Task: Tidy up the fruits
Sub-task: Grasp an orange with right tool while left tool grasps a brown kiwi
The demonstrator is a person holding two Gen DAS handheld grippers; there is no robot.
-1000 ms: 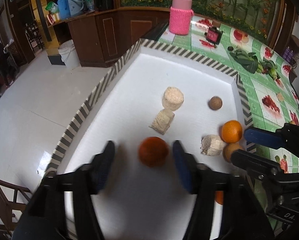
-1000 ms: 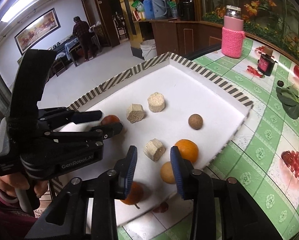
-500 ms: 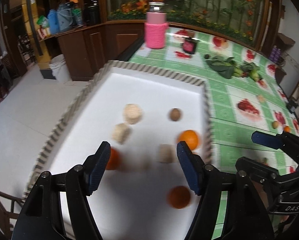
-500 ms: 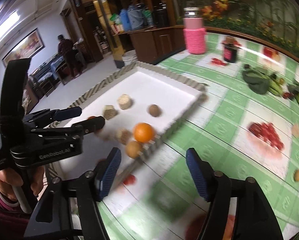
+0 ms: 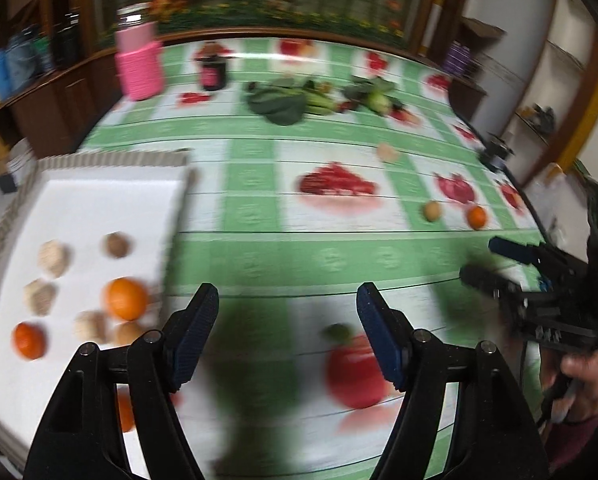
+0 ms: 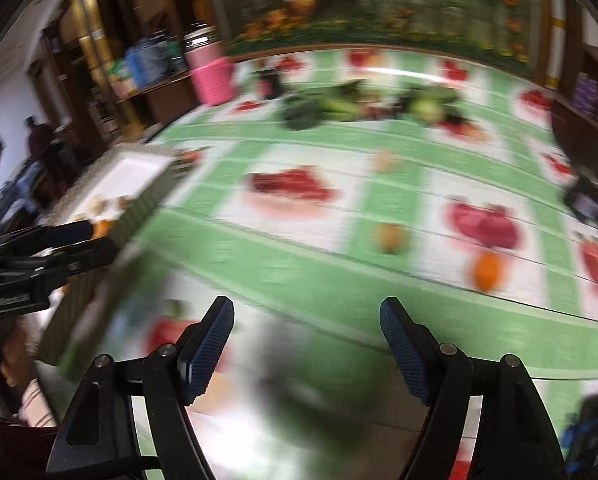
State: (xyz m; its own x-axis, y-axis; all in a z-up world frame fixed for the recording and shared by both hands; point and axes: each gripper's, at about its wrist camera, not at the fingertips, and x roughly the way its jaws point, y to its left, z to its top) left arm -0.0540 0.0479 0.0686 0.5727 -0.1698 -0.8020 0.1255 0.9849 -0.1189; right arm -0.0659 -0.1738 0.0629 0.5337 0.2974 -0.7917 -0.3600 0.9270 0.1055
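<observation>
The white tray (image 5: 99,200) with its striped rim lies at the left and holds an orange (image 5: 125,298), a small mandarin (image 5: 28,340), a brown ball (image 5: 117,245) and several beige pieces. My left gripper (image 5: 287,320) hangs open and empty over the green tablecloth, right of the tray. My right gripper (image 6: 307,332) is empty, its jaws opening, above the cloth. Ahead of it lie a yellowish fruit (image 6: 389,238), a small orange fruit (image 6: 487,270) and a pale one (image 6: 385,160). The left wrist view shows the right gripper (image 5: 485,260) at the right, held by a hand.
A pink-sleeved jar (image 5: 139,64), a small dark jar (image 5: 213,72) and leafy greens (image 5: 283,104) stand along the table's far side. Wooden cabinets lie beyond the left edge. A person (image 6: 39,140) stands far off at the left. The tablecloth bears printed fruit pictures.
Both grippers have swung right, away from the tray and out over the tablecloth. The right gripper's jaws have spread much wider. The fruits stay in the tray.
</observation>
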